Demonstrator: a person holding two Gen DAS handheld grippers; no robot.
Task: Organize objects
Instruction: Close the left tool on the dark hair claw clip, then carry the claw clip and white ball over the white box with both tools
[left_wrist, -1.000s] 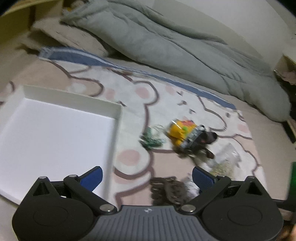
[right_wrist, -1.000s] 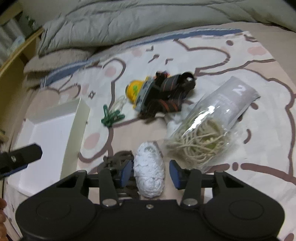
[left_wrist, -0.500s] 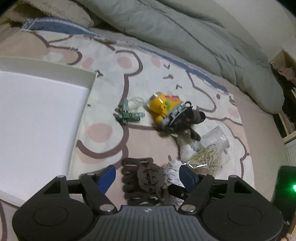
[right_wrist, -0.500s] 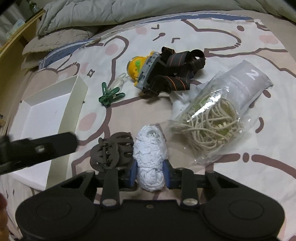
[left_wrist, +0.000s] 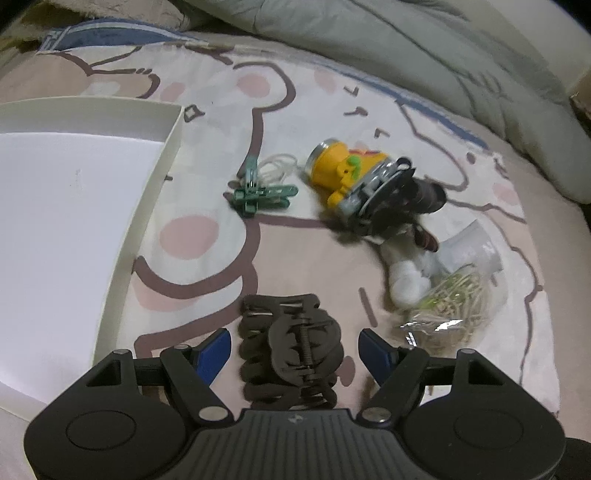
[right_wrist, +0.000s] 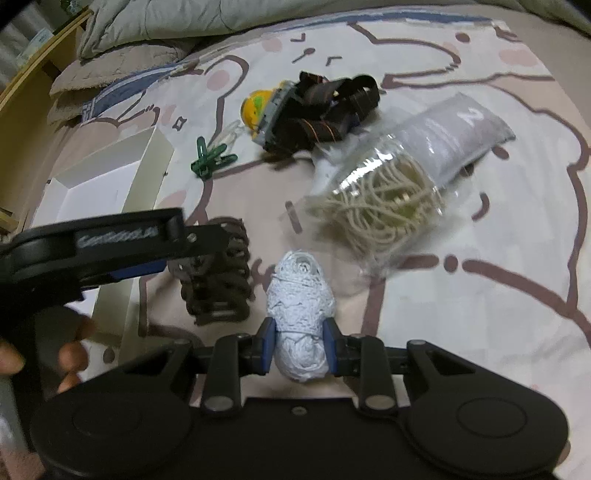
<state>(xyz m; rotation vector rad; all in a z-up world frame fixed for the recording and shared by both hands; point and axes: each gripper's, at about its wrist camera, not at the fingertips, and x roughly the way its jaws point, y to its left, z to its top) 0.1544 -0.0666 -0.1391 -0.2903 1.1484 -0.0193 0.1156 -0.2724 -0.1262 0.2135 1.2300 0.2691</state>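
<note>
A brown hair claw (left_wrist: 295, 343) lies on the bear-print sheet. My left gripper (left_wrist: 295, 354) straddles it and is open, with a gap showing between each blue pad and the claw. In the right wrist view the same claw (right_wrist: 218, 284) lies under the left gripper's black frame, beside a white lace roll (right_wrist: 299, 291). My right gripper (right_wrist: 300, 343) is shut on that roll, both pads pressing its near end. A white tray (left_wrist: 173, 147) lies to the left and has nothing in it.
A yellow headlamp (left_wrist: 347, 170) with dark straps, green clothespins (left_wrist: 262, 194) and a clear bag of cream cord (left_wrist: 450, 302) lie farther out on the sheet. A grey duvet (left_wrist: 406, 44) is heaped at the far edge. A hand (right_wrist: 70, 354) holds the left gripper.
My left gripper came down and forward over the hair claw, and its jaws narrowed around it. My right jaws closed onto the lace roll.
</note>
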